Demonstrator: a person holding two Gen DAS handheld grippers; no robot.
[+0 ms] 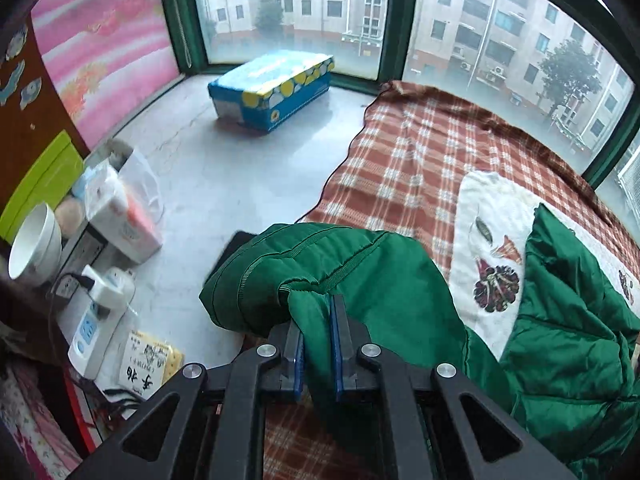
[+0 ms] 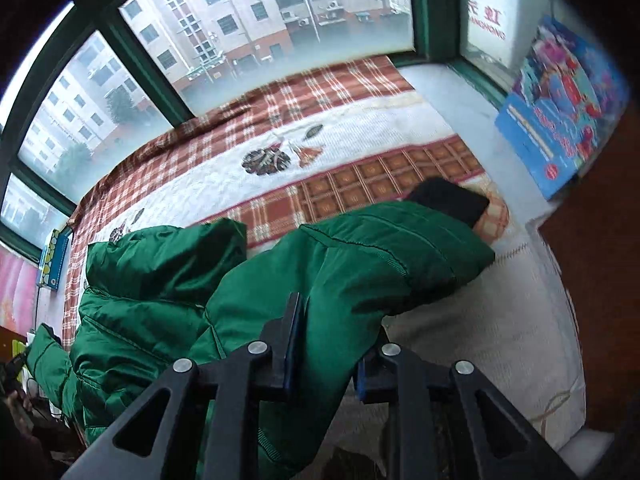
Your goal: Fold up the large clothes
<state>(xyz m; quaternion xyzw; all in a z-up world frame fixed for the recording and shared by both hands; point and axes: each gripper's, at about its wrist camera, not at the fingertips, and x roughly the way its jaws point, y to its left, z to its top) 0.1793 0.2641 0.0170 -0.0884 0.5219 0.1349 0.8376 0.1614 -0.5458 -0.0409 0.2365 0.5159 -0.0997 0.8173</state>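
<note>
So I've got the green puffer jacket (image 1: 384, 280) pinched in both grippers right now. The left gripper (image 1: 318, 320) is clamped down tight on a bunched bit of fabric near a ribbed seam, and the cloth spills out past the fingertips and drapes away to its right, across the bed. The right gripper (image 2: 324, 344) is grabbing a much thicker wad of the same jacket (image 2: 280, 280), so its jaws sit noticeably wider apart with the padding stuffed between them. One pad is mostly buried under the fabric, so I can't see exactly how it bites.

Why hold it like this? My guess is two pinch points along one edge let me carry that side over the rest of the coat in one go, instead of dragging it.

The jacket itself lies on the bed, mostly ahead of and between the two grippers, over a plaid blanket (image 1: 412, 152) and a white quilt (image 2: 360, 136) with leaf patterns. From the right wrist view a sleeve with a black cuff (image 2: 448, 200) stretches out ahead and to the right.

Off to the left gripper's left there's a cluttered little table with a white bowl (image 1: 32, 244) and a power strip (image 1: 86, 328), so I'd keep the swing away from that side.

Fold looks barely started to me.
</note>
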